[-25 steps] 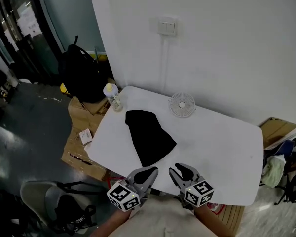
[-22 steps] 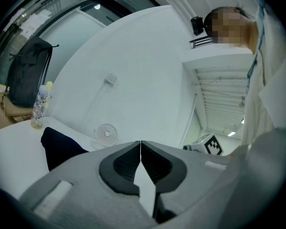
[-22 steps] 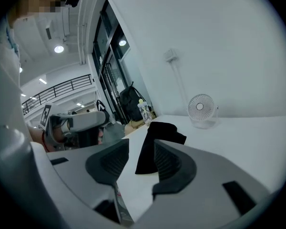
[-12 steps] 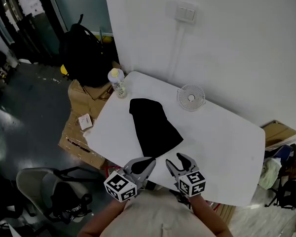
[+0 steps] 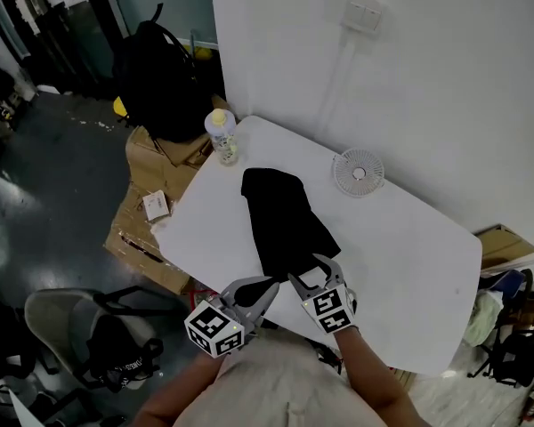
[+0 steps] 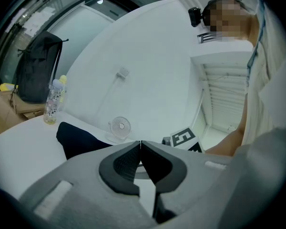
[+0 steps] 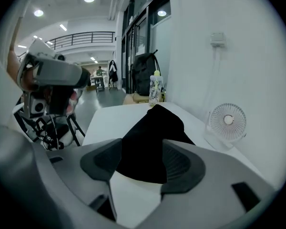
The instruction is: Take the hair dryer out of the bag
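A black bag [image 5: 283,221] lies flat on the white table [image 5: 409,265], its wide end towards me. No hair dryer shows outside it. My right gripper [image 5: 313,270] hangs just over the bag's near end, and its jaws have just been opening. In the right gripper view the right gripper [image 7: 142,147] frames the bag [image 7: 152,132] without touching it. My left gripper [image 5: 263,285] is shut and empty, just left of the right one at the table's front edge. In the left gripper view the left gripper [image 6: 141,145] has the bag [image 6: 78,140] ahead to the left.
A small white fan [image 5: 358,172] stands at the back of the table, and a clear bottle [image 5: 221,138] at the back left corner. Off the table's left side are cardboard boxes [image 5: 151,167] and a black backpack [image 5: 160,78]. A chair [image 5: 76,336] stands at lower left.
Both grippers have moved forward and down to the bag's near end. The right gripper's jaws have spread wider and its wrist has rolled. The left jaws stay shut.
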